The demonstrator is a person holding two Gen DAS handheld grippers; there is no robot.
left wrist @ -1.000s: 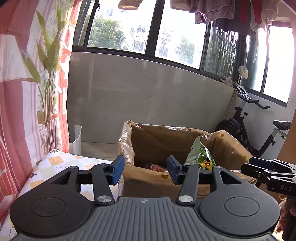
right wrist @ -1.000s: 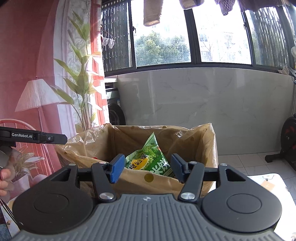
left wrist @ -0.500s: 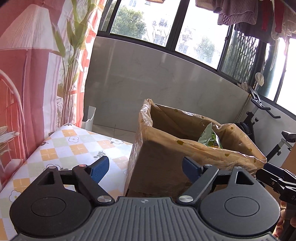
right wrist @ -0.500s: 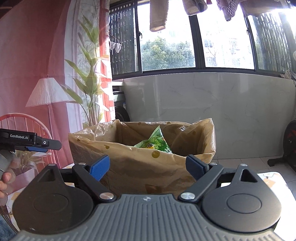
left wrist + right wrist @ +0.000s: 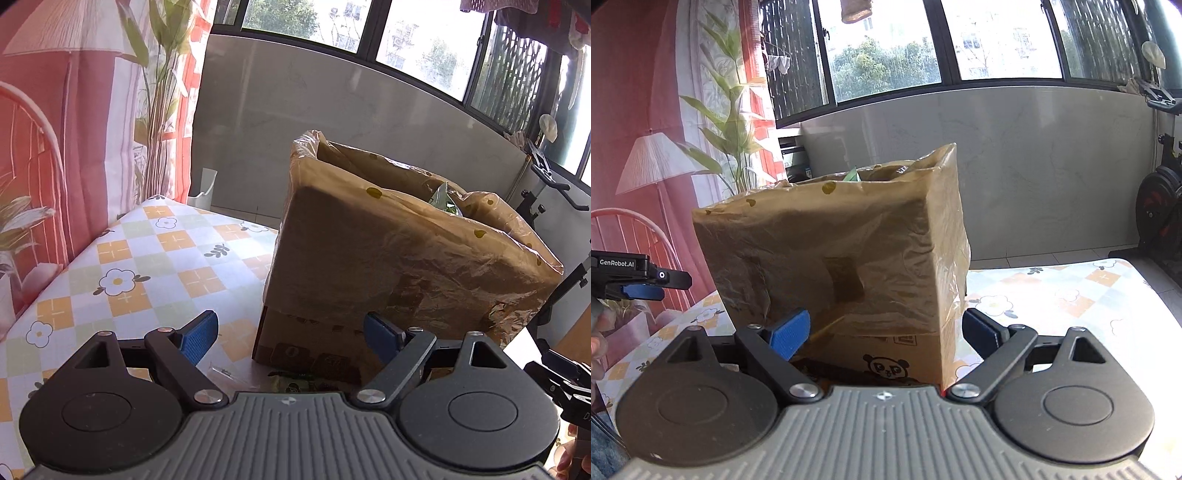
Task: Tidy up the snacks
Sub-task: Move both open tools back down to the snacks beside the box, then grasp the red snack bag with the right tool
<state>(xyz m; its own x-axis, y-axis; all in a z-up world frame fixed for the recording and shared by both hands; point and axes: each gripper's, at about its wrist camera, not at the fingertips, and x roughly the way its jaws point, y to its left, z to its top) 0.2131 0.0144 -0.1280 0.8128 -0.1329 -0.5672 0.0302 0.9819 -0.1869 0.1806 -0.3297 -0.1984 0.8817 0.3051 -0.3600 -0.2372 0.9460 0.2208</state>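
A cardboard box lined with a tan plastic bag [image 5: 399, 251] stands on the table; it also shows in the right wrist view [image 5: 842, 258]. A green snack bag [image 5: 445, 199] pokes up inside it, only its tip showing in the right wrist view [image 5: 851, 175]. A small green snack packet [image 5: 295, 382] lies on the table at the box's foot, mostly hidden behind my left gripper body. My left gripper [image 5: 290, 338] is open and empty, low in front of the box. My right gripper [image 5: 886, 334] is open and empty, low before the box's other side.
The table carries a checked flower-print cloth [image 5: 122, 280]. A red curtain and a tall plant [image 5: 159, 92] stand on the left. An exercise bike [image 5: 1160, 206] is at the right by the wall. The other gripper shows at each frame's edge [image 5: 639, 277].
Both grippers have opened wide and dropped from above the box's rim to table level in front of it. The green bag stays inside the box.
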